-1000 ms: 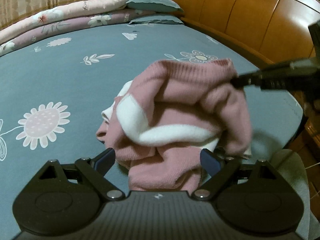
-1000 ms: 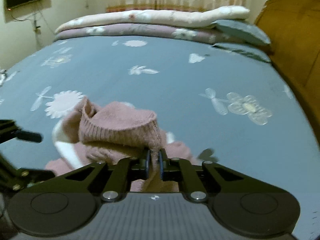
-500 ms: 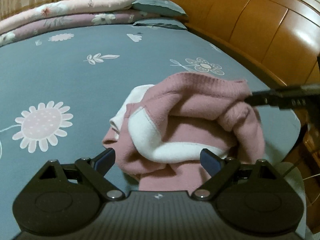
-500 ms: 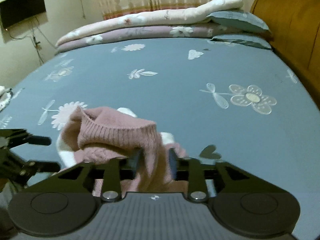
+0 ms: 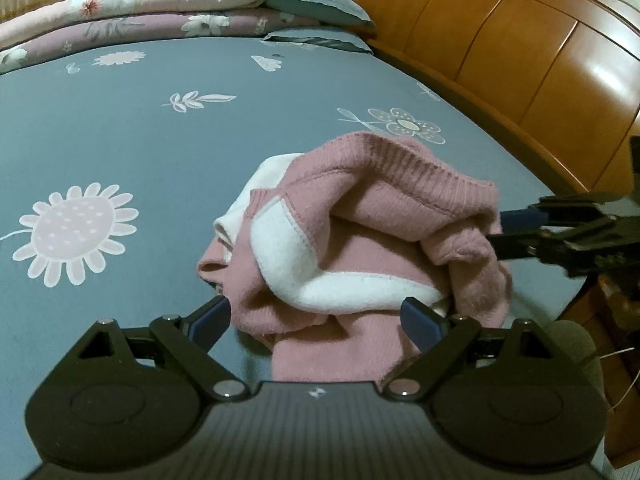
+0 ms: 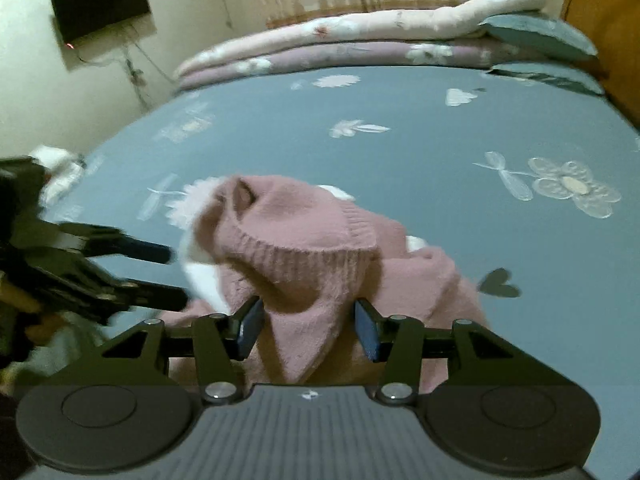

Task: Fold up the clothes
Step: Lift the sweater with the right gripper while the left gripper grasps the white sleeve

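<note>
Pink-and-white knit sweater (image 5: 360, 248) lies bunched in rumpled heap on grey-blue floral bedsheet (image 5: 120, 140), near edge of bed — not flat, no clean folds visible.

Left gripper (image 5: 316, 316): jaws wide apart, straddling near part of heap, gripping nothing.

Right gripper (image 6: 308, 326): jaws parted, knit fabric between them, not clamped.

Judgement: garment unfolded — spreading, flattening, folding remain.

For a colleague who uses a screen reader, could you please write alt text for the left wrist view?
A crumpled pink and white knit sweater lies on a grey-blue floral bedsheet, between the wide-open jaws of the left gripper. The right gripper reaches in from the right, jaws open beside the sweater's ribbed edge. Folded quilts and a wooden headboard stand behind.
</note>
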Motion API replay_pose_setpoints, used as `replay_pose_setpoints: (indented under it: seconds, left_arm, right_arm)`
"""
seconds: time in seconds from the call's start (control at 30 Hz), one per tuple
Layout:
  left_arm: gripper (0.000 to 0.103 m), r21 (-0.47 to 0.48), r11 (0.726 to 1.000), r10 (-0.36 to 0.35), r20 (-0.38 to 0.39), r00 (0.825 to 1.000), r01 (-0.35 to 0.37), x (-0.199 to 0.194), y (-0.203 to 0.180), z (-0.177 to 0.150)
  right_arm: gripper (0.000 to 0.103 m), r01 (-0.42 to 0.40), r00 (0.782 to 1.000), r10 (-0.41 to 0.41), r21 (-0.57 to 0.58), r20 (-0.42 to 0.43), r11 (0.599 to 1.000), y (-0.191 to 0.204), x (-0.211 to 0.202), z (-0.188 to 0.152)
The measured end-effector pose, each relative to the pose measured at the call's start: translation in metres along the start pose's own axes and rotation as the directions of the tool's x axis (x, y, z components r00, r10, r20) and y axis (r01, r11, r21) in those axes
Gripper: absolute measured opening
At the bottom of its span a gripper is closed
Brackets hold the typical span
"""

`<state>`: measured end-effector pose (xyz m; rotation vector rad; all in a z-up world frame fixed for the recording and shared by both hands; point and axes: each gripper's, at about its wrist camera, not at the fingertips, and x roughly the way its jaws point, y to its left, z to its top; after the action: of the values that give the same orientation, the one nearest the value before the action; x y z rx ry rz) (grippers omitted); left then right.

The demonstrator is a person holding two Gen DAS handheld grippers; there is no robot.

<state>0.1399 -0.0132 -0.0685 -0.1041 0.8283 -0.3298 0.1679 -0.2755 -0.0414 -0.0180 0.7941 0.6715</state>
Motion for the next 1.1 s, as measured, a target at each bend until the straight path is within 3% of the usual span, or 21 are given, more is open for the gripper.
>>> replay_pose_setpoints:
  seconds: [0.1,0.23,0.37,0.5,0.63,0.7,0.73,0.77,0.93,1.1]
  left_arm:
    - [0.092,0.0,1.0,0.001,0.004,1.0,0.0,-0.002,0.0,-0.001]
    - [0.092,-0.002,1.0,-0.001,0.008,1.0,0.001,-0.004,0.0,-0.001]
    - [0.092,-0.004,1.0,-0.003,0.012,1.0,0.003,-0.006,0.0,-0.001]
    - [0.092,-0.006,1.0,0.002,0.017,1.0,-0.002,-0.009,0.0,-0.003]
    - [0.092,-0.01,1.0,0.008,0.022,1.0,-0.007,-0.012,0.001,-0.004]
    - [0.092,-0.013,1.0,0.011,0.024,1.0,-0.01,-0.014,0.001,-0.005]
    - [0.092,-0.014,1.0,0.012,0.026,1.0,-0.012,-0.014,0.001,-0.005]
    - [0.092,-0.015,1.0,0.013,0.027,1.0,-0.013,-0.015,0.001,-0.005]
    - [0.092,-0.02,1.0,0.014,0.039,0.999,-0.013,-0.018,0.005,-0.006]
    - [0.092,-0.006,1.0,-0.008,0.054,0.999,0.008,-0.016,0.002,-0.006]
  right_arm:
    - [0.055,-0.018,1.0,0.019,0.067,-0.008,0.998,-0.009,0.004,-0.002]
    - [0.054,-0.126,0.991,0.13,0.079,-0.043,0.989,-0.003,0.003,-0.014]
    - [0.054,-0.124,0.99,0.13,0.12,-0.046,0.985,-0.005,0.001,-0.028]
    - [0.054,-0.185,0.981,0.191,0.211,-0.012,0.96,-0.009,0.01,-0.034]
    - [0.054,-0.255,0.966,0.245,0.162,0.078,0.953,0.008,0.006,-0.018]
    - [0.046,-0.266,0.962,0.254,0.138,0.103,0.954,0.015,0.005,-0.011]
    - [0.038,-0.247,0.967,0.237,0.129,0.089,0.96,0.017,0.008,-0.009]
    - [0.023,-0.213,0.976,0.206,0.117,0.066,0.97,0.019,0.011,-0.007]
    - [0.014,-0.056,0.998,0.054,0.041,0.044,0.998,0.025,-0.004,-0.006]
    - [0.013,0.129,0.99,-0.13,0.008,0.058,0.992,0.008,-0.033,-0.002]
